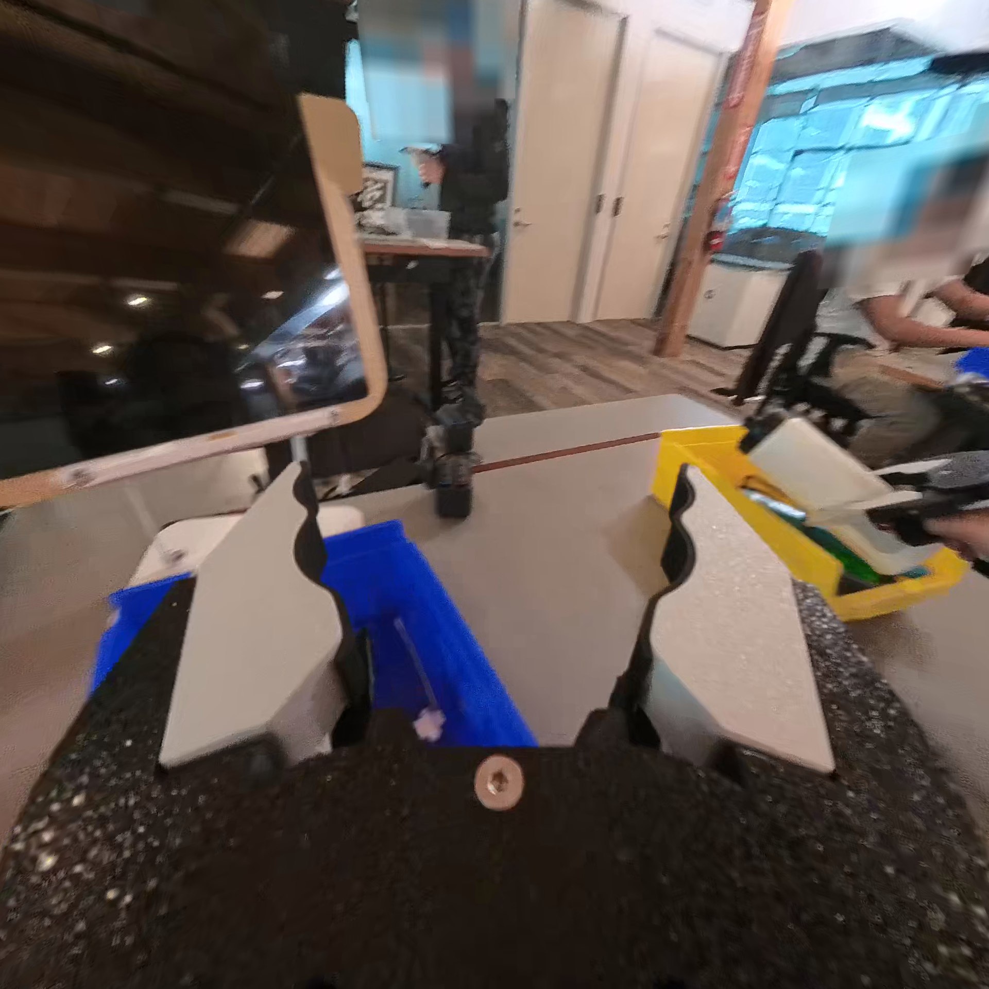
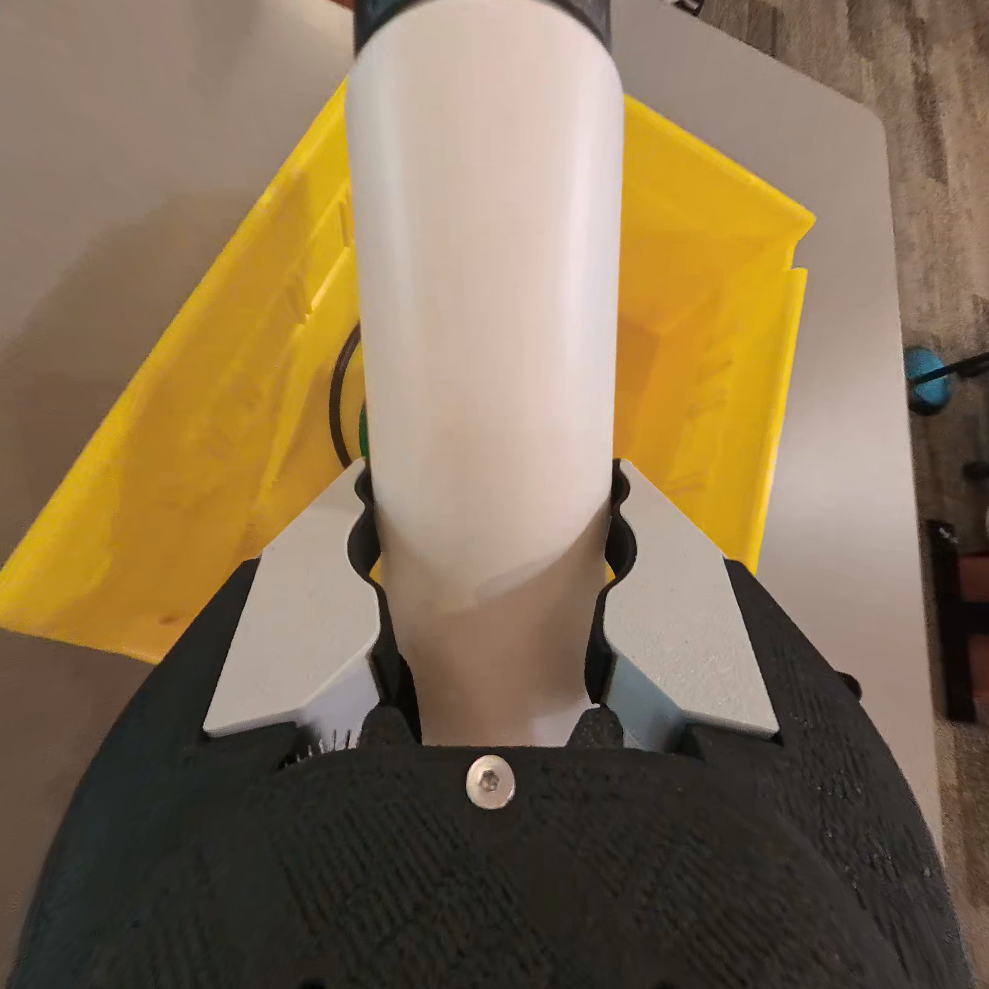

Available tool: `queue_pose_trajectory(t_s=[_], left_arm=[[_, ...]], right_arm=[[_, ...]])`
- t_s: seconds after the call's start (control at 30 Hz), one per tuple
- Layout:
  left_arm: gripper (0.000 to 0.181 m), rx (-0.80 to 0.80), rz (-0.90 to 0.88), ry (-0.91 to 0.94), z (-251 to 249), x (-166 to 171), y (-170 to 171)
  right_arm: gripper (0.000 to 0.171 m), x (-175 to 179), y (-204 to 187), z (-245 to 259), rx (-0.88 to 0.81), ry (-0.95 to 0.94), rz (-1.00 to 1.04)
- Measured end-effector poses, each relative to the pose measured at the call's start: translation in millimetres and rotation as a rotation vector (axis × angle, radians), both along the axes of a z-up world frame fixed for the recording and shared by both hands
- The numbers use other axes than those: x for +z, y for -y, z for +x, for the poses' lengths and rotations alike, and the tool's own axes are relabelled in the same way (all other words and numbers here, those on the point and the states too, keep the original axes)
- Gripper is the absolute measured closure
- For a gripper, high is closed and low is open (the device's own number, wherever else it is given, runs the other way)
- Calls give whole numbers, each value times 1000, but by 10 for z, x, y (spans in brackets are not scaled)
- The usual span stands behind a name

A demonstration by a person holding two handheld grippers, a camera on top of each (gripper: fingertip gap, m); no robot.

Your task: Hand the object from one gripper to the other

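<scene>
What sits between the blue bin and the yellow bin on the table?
Bare grey table lies between the blue bin and the yellow bin, shown in the left wrist view.

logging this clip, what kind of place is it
Probably a shared office or lab workspace: a grey table with blue bin and yellow bin, a standing desk, closed doors.

Black gripper, grey fingers, silver screw

We see a white bottle with a dark cap. It is long, round and smooth. It sits between the fingers of the right gripper, cap end pointing away. It hangs tilted above a yellow bin.
</scene>
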State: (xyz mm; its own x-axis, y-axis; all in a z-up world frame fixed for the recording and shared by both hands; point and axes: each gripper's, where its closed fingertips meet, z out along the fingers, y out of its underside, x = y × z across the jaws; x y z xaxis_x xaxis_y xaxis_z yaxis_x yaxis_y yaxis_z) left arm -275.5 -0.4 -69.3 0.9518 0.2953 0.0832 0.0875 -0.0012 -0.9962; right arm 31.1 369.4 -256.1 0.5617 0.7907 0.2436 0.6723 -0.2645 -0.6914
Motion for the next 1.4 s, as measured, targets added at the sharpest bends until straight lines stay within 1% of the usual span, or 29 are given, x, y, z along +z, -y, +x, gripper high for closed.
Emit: queue_pose_trajectory(t_s=[0.07, 0.1, 0.13, 0.2, 0.33, 0.4, 0.43, 0.57, 0.63, 0.73, 0.87, 1.0, 1.13, 1.2, 1.27, 1.3, 1.4], left_arm=[[53, 80, -85, 3, -180, -129, 94], [53, 119, -125, 6, -262, -192, 138], [55, 154, -158, 5, -336, -246, 181], [60, 203, -224, 13, -451, -363, 248], [80, 235, -349, 55, -627, -674, 294], [97, 195, -420, 115, -659, -927, 237], [100, 188, -448, 145, -696, -1059, 205], [133, 154, -536, 243, -836, -1601, 71], [142, 172, -569, 254, -932, -1833, 40], [148, 209, -604, 226, -1053, -2080, 15], [148, 250, -645, 153, -1144, -2249, -14], [144, 317, -775, 27, -1230, -2390, 26], [141, 331, -852, -43, -1246, -2457, 13], [147, 347, -894, -90, -1271, -2471, 31], [163, 374, -941, -159, -1304, -2454, 72], [166, 355, -944, -176, -1275, -2447, 52], [169, 326, -895, -210, -1220, -2352, -10]], right_arm=[[85, 22, -4, -55, 2, -20, 30], [79, 84, 6, -83, 9, -31, 57], [73, 175, 19, -107, 16, -44, 95], [67, 403, 77, -153, 38, -80, 177], [69, 919, 304, -259, 122, -184, 347], [72, 1099, 433, -304, 160, -234, 394], [76, 1165, 497, -329, 184, -254, 412], [83, 1284, 668, -407, 247, -299, 430], [84, 1296, 716, -440, 265, -313, 422], [86, 1283, 766, -485, 291, -327, 405], [88, 1250, 777, -512, 304, -328, 392], [89, 1242, 800, -537, 316, -336, 384], [90, 1245, 852, -569, 334, -346, 376], [90, 1248, 886, -585, 345, -349, 373], [91, 1261, 921, -601, 357, -353, 377], [91, 1270, 940, -611, 363, -356, 380], [92, 1307, 1022, -652, 392, -373, 385]])
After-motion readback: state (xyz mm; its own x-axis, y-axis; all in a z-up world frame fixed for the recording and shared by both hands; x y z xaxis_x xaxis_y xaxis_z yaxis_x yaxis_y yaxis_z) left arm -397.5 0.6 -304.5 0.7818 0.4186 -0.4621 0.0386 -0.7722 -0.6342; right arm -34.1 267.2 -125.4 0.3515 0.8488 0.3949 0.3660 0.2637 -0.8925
